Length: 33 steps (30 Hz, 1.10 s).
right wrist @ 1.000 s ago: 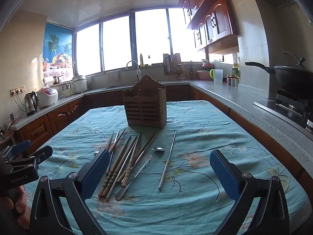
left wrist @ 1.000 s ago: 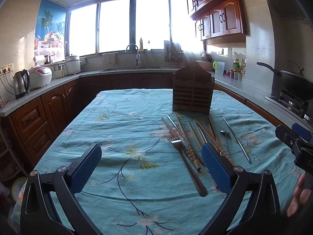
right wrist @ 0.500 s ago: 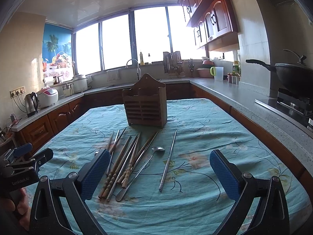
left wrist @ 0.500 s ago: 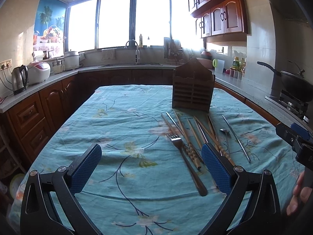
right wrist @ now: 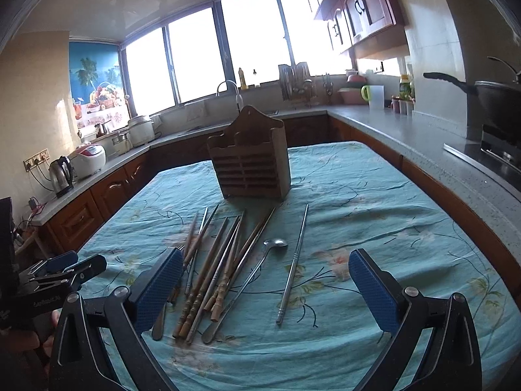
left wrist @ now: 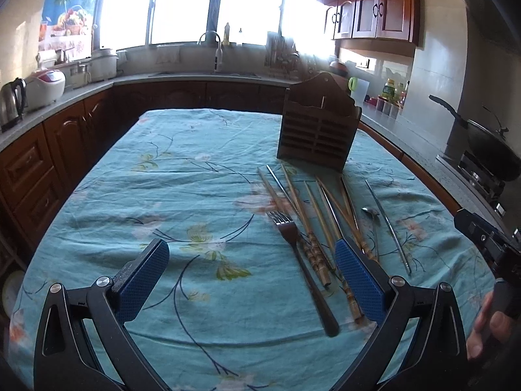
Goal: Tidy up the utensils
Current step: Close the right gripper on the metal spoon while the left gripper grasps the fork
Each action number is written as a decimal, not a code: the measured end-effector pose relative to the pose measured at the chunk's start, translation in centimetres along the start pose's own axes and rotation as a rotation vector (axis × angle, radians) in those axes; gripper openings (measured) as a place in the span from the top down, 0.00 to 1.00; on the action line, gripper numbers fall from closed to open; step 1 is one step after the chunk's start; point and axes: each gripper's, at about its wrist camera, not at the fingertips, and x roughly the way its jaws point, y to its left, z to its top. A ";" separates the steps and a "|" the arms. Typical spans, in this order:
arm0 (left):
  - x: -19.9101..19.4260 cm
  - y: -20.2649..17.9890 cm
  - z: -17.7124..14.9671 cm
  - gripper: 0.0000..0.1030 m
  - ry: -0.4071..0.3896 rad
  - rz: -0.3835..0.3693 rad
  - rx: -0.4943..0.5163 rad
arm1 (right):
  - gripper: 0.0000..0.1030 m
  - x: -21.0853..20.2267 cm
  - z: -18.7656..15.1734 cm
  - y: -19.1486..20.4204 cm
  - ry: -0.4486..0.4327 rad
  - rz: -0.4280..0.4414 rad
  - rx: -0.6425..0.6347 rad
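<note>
Wooden chopsticks (right wrist: 211, 273), a steel fork (left wrist: 301, 265) and spoon (right wrist: 247, 280) lie lengthwise on the teal cloth (left wrist: 182, 176), tips toward the slatted wooden holder (right wrist: 252, 166). My left tongs (left wrist: 250, 280) and right tongs (right wrist: 265, 290) gape wide, empty; lettering on the left tongs is unreadable.

small white lettering on the left tool (right wrist: 49, 296), too blurred to read.

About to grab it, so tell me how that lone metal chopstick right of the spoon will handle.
The metal chopstick looks thin, straight and probably stiff. Its smooth shine suggests it may slip between the fingers. Lying flat on the wrinkled tablecloth, apart from the spoon, it could roll if nudged.
</note>
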 end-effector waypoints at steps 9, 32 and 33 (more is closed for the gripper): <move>4.4 -0.2 2.1 0.15 0.160 -0.122 -0.029 | 0.30 4.2 1.2 -1.3 0.135 0.091 0.089; 14.5 0.6 3.1 0.72 0.456 -0.347 -0.195 | 0.67 16.2 0.6 -5.7 0.509 0.269 0.409; 14.7 0.6 3.1 0.79 0.457 -0.346 -0.197 | 0.70 16.4 0.6 -6.0 0.509 0.277 0.425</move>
